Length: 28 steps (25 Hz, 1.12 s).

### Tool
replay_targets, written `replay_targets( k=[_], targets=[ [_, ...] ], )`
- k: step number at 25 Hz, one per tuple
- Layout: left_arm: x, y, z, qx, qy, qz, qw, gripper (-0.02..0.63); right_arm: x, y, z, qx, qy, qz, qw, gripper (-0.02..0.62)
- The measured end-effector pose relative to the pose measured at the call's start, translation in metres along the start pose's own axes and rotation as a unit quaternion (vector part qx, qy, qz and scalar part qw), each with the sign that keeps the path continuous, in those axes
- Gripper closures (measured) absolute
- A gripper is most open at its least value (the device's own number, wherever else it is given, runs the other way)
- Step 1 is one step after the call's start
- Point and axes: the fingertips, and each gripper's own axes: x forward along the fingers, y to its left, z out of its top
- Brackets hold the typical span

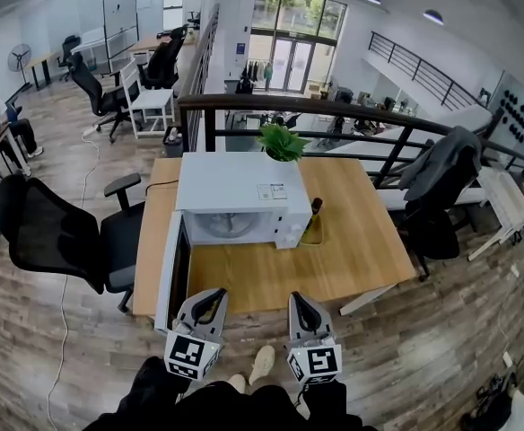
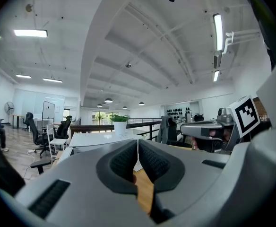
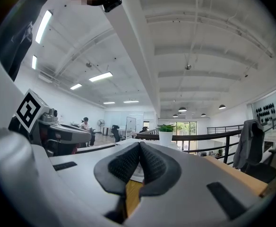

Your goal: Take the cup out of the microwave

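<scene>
Wooden table [image 1: 361, 241] bears open-doored microwave [image 1: 235, 196]; left gripper [image 1: 215, 293], right gripper [image 1: 296, 296] closed, empty.

Microwave [image 1: 231, 187] on table [image 1: 370, 241], plant [image 1: 282, 141] behind it, bottle [image 1: 313, 221] at its right, office chair [image 1: 56, 236] left of table.

White microwave [image 1: 235, 196] door open on wooden table [image 1: 361, 241], plant [image 1: 282, 142] behind

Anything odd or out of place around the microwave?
Nothing spilled or askew. The microwave stands with its door swung open toward the table's front edge. Inside, only the turntable can be made out, no cup.
</scene>
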Motion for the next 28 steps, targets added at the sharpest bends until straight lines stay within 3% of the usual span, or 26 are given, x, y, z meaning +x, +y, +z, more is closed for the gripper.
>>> replay_targets(
  k=[17,28],
  targets=[
    [0.127,0.077,-0.011,-0.016,0.032,0.069,0.9970,0.578,0.159,-0.060,-0.029,0.023,0.013,0.080,0.996,0.580],
    [0.190,0.127,-0.065,-0.054,0.077,0.118,0.9885,0.578,0.239,-0.067,-0.088,0.048,0.071,0.141,0.986,0.580]
  ],
)
